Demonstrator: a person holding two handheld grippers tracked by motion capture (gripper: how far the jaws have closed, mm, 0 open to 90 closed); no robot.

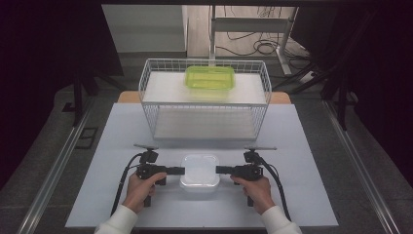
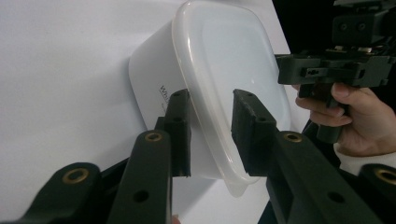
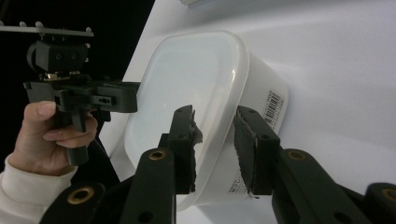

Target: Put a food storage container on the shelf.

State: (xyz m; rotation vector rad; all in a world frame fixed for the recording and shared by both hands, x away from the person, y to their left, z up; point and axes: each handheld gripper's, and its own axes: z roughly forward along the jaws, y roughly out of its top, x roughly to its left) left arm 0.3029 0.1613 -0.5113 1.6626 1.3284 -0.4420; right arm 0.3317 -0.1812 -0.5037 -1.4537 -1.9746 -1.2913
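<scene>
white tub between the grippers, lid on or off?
On. The lid sits flush over the white tub, its rim overhanging the walls all round; contents cannot be told.

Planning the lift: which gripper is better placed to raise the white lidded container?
Neither alone. The left gripper and right gripper each straddle an opposite lid rim of the white container, jaws not yet clamped, so a two-handed lift looks best.

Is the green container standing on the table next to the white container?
No, the green container sits on top of the wire rack, behind the white container.
</scene>
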